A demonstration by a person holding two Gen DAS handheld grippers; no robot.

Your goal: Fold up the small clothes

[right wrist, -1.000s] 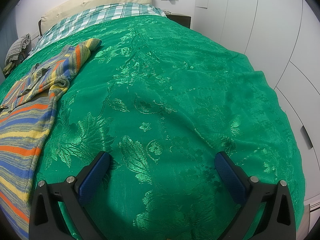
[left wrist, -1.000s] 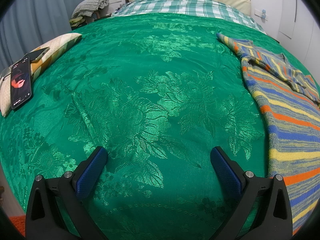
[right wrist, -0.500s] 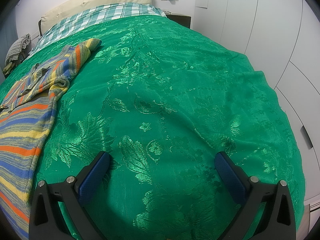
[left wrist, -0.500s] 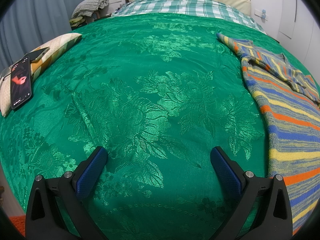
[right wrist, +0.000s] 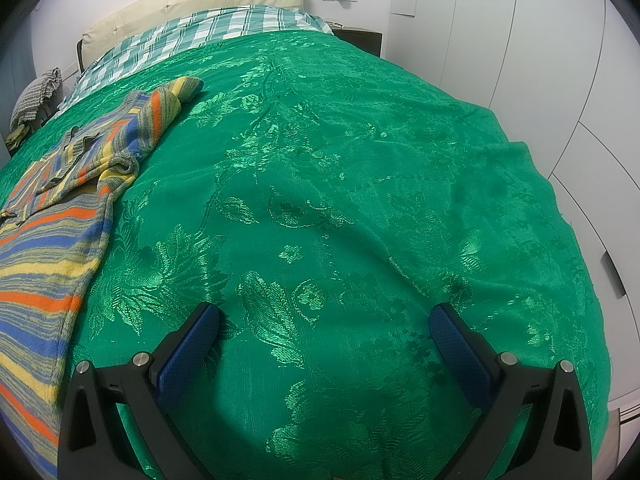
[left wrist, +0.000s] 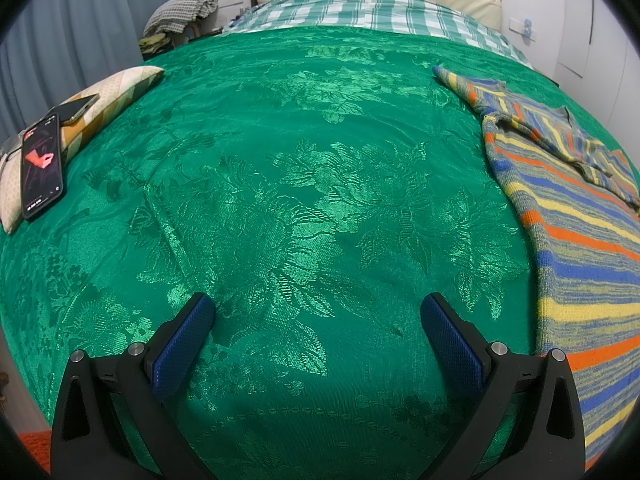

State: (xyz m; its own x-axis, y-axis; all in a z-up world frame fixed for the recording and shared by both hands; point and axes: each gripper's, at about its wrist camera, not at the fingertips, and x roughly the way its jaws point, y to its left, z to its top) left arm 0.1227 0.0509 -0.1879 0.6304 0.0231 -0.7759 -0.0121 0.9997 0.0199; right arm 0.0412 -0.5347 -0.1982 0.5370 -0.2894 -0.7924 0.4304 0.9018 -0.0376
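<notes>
Two grippers, left gripper and right gripper, hover wide open and empty over the green bedspread. Striped sweater lies flat between them, unfolded. Best start, likely: each takes one hem corner, pinching knit only, not bedspread.

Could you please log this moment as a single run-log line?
left tool: open, empty | right tool: open, empty | striped knit sweater: flat on green floral bedspread, untouched | fold: not begun

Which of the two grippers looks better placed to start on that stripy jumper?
Probably the left gripper: the striped sweater reaches down beside its right finger. The right gripper is also open, slightly farther off.
</notes>
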